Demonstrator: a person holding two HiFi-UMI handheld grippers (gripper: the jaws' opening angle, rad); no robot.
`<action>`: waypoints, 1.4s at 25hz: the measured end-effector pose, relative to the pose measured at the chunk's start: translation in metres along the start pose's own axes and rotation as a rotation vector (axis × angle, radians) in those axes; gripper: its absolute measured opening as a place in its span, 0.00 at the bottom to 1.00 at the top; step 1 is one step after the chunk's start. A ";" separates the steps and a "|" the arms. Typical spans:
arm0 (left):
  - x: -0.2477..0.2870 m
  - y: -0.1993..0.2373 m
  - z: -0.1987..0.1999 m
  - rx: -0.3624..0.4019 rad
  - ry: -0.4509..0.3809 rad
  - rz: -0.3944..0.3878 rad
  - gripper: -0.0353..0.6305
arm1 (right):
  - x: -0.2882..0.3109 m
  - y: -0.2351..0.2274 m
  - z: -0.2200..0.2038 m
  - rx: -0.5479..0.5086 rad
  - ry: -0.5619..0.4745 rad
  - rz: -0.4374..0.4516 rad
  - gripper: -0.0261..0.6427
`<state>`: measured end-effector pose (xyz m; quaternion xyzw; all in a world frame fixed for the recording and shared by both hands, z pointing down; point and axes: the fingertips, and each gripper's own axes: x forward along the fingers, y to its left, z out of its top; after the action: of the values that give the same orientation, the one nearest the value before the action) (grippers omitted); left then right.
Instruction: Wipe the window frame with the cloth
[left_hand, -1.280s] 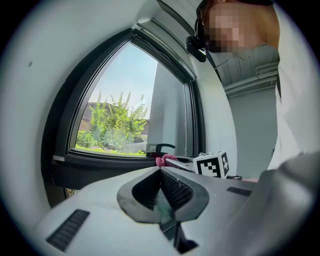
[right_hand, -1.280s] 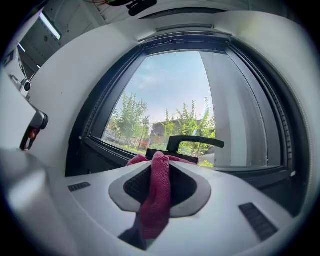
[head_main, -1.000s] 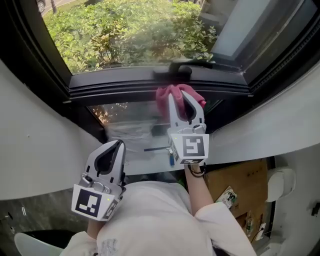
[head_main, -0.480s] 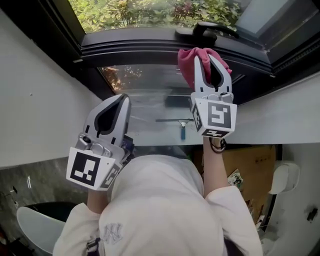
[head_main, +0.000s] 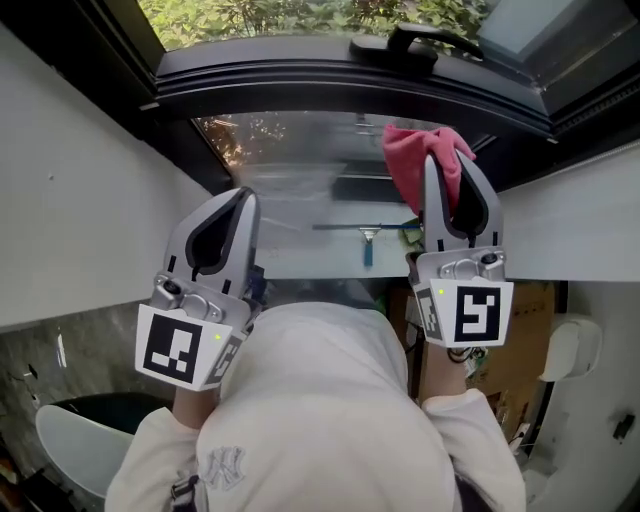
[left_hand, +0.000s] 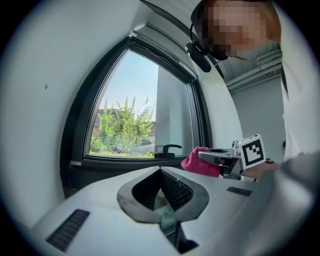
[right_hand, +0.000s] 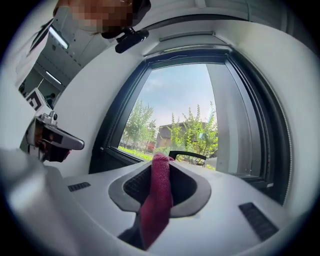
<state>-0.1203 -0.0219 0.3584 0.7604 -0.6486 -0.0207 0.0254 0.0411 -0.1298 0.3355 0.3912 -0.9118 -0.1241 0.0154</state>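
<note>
Clamping pink cloth (head_main: 405, 160), right claw (head_main: 450, 178), near window frame (head_main: 300, 85)

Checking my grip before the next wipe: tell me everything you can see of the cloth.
The cloth is a pinkish-red, coarse-woven fabric, bunched rather than spread flat. The right gripper is shut on it: a narrow fold runs up between its jaws, and a rumpled wad bulges past the tips. In the head view it shows just below the dark window frame, near the handle; whether it touches the frame cannot be told.
</note>
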 end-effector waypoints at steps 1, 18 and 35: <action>-0.001 -0.002 -0.003 0.002 0.008 0.001 0.06 | -0.007 0.003 -0.004 0.013 0.011 0.000 0.17; -0.026 -0.016 -0.052 -0.017 0.061 0.011 0.07 | -0.072 0.046 -0.100 0.061 0.281 0.050 0.17; -0.037 -0.021 -0.057 -0.040 0.075 0.027 0.06 | -0.082 0.044 -0.098 0.070 0.274 0.028 0.17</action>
<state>-0.1016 0.0186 0.4135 0.7511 -0.6569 -0.0045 0.0652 0.0789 -0.0628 0.4468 0.3918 -0.9103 -0.0377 0.1278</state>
